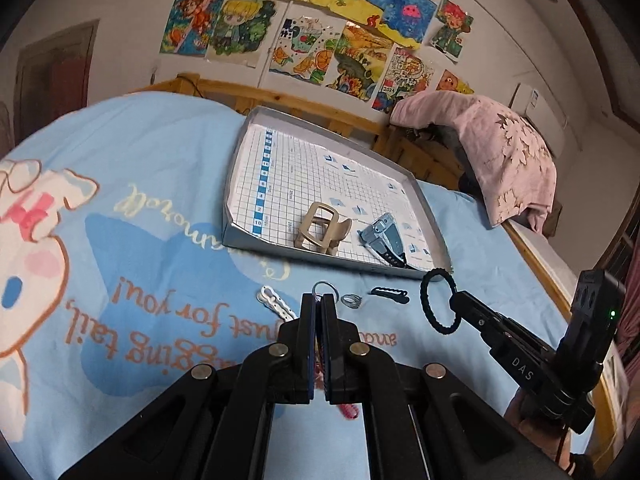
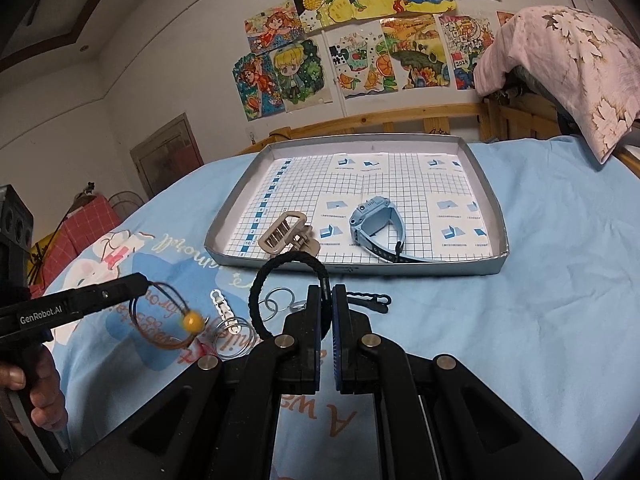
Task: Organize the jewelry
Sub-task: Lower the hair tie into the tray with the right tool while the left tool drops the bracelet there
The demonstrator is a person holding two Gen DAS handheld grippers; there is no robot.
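Nearest the right wrist camera, the right gripper [image 2: 328, 300] had its jaws clenched on the black braided hair tie [image 2: 276, 276], which hung as a loop to the left of the jaws, above the bed sheet [image 2: 520, 320]. To the left, the left gripper [image 2: 142, 280] gripped a brown cord bracelet with a yellow bead [image 2: 192, 321], lifted clear of the sheet and blurred.

On the sheet just beyond lay the loose pieces: a white chain clasp [image 2: 222, 306], linked silver rings [image 2: 276, 302], a wire hoop [image 2: 234, 338] and a black hair clip [image 2: 370, 300]. Further off stood the grey tray [image 2: 494, 200], already holding a beige claw clip [image 2: 286, 236] and a blue smartwatch [image 2: 372, 226]. Behind it were the wooden bed rail [image 2: 400, 120] and wall drawings [image 2: 360, 40].

Risks, as I judge them: the bracelet was held by a thin cord, so a quick swing toward the tray might slip it free or tangle it with the hair tie, since both loops hung near each other. The tray's raised rim could also snag a dangling loop.

The right view showed the bracelet and bead whole; the left view showed only a red sliver between its own jaws. The left view showed the hair tie [image 1: 440, 300] hanging freely from the right gripper [image 1: 456, 300].
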